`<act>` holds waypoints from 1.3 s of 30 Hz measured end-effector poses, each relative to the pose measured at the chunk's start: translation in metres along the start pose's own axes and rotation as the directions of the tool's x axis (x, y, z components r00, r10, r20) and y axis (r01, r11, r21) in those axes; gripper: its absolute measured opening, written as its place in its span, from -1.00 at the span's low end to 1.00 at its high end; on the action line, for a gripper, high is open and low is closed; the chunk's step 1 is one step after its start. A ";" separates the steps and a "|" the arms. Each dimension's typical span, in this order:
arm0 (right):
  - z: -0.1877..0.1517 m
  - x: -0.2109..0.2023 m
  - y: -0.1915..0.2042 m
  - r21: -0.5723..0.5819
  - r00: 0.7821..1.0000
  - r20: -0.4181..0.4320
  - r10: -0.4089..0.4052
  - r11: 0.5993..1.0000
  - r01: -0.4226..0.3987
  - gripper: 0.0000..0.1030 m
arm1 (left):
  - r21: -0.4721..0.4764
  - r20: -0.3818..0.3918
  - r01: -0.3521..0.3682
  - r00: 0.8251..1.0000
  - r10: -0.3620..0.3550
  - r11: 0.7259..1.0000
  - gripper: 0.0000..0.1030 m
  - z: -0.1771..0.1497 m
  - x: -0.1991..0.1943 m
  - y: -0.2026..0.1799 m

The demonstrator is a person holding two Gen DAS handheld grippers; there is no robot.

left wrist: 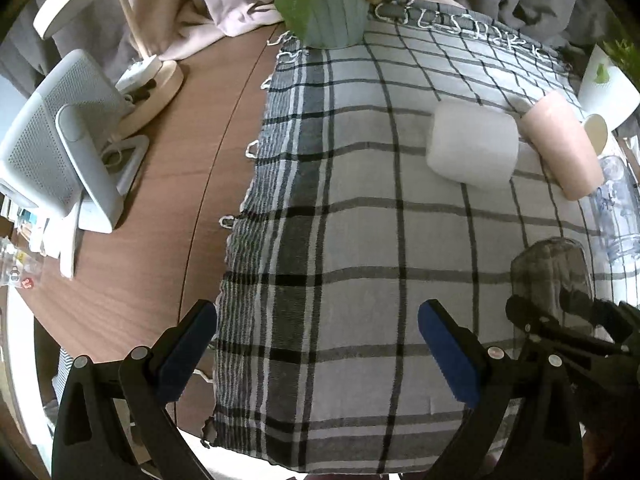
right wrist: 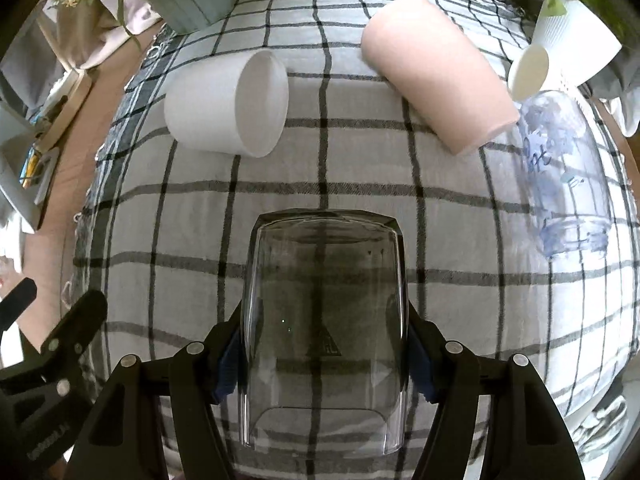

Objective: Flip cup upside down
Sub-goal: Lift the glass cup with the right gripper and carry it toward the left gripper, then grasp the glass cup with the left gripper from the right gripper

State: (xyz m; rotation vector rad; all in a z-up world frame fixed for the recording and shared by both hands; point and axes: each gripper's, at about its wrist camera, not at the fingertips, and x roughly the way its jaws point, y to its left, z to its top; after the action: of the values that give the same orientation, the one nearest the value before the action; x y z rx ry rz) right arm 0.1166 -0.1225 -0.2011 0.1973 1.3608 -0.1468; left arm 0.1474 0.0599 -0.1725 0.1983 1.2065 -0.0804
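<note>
We have the clear glass cup (right wrist: 324, 328) clamped between the blue pads of the right tool (right wrist: 324, 364), which grips it by its sides above the checked cloth (right wrist: 360, 168) on the counter (left wrist: 160, 208). Its thick end points away from us and its other end lies nearest the camera, so we judge we are mid-flip, though through the glass we cannot tell for sure which end is the mouth. Next we should turn the wrist until the mouth faces down, then lower it onto the cloth and release.

The cup looks empty. Beyond it a white cup (right wrist: 228, 108) and a pink cup (right wrist: 436, 76) lie on their sides, the white one showing nothing inside. A printed glass (right wrist: 568, 172) lies at the right.

The left tool (left wrist: 318, 356) hangs with its jaws spread, holding nothing.
</note>
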 end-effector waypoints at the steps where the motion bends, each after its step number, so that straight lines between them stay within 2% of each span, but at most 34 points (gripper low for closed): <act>1: 0.004 0.004 0.003 0.001 1.000 -0.007 0.001 1.000 -0.001 0.30 | 0.001 0.000 -0.004 1.000 0.004 1.000 0.99 0.000 0.000 0.000; 7: 0.006 0.006 -0.003 0.006 1.000 -0.012 0.023 1.000 -0.023 0.32 | -0.013 0.000 -0.019 1.000 0.019 1.000 0.99 0.002 -0.004 -0.002; 10: 0.003 -0.007 -0.014 0.013 0.999 -0.013 0.044 0.999 -0.043 0.40 | -0.024 0.012 -0.022 1.000 0.022 0.999 0.99 0.004 -0.013 -0.004; 14: -0.010 -0.048 -0.028 0.028 0.994 0.088 0.057 0.998 -0.060 0.49 | -0.027 0.018 -0.015 1.000 0.015 1.000 0.99 0.006 -0.025 -0.015; 19: -0.012 -0.093 -0.057 0.080 0.976 0.215 0.024 0.996 -0.042 0.51 | 0.007 -0.008 0.057 0.998 -0.057 0.998 0.99 0.012 -0.035 -0.050; 22: -0.014 -0.107 -0.080 0.115 0.967 0.255 -0.003 0.993 -0.028 0.51 | 0.044 -0.025 0.109 0.994 -0.108 0.993 0.99 0.014 -0.038 -0.075; 24: -0.013 -0.109 -0.095 0.139 0.965 0.262 -0.016 0.990 -0.021 0.51 | 0.061 -0.056 0.161 0.986 -0.157 0.985 0.99 0.018 -0.036 -0.094; 26: -0.013 -0.109 -0.113 0.166 0.965 0.261 -0.020 0.986 -0.025 0.51 | 0.064 -0.084 0.180 0.981 -0.175 0.982 0.99 0.020 -0.031 -0.109; 31: -0.013 -0.108 -0.146 0.220 0.968 0.250 -0.034 0.975 -0.022 0.51 | 0.077 -0.133 0.166 0.979 -0.155 0.983 0.99 0.027 -0.016 -0.138; 34: -0.013 -0.101 -0.159 0.231 0.970 0.242 -0.013 0.972 -0.044 0.51 | 0.085 -0.161 0.162 0.976 -0.147 0.983 0.98 0.030 -0.004 -0.151; 39: -0.011 -0.091 -0.175 0.242 0.974 0.228 0.000 0.969 -0.057 0.51 | 0.096 -0.182 0.126 0.977 -0.107 0.987 0.82 0.034 0.011 -0.165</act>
State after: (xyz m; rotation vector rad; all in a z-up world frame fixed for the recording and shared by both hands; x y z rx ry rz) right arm 0.0496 -0.2910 -0.1241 0.3977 1.1089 -0.3068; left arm 0.1547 -0.1080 -0.1891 0.2321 1.3921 -0.2351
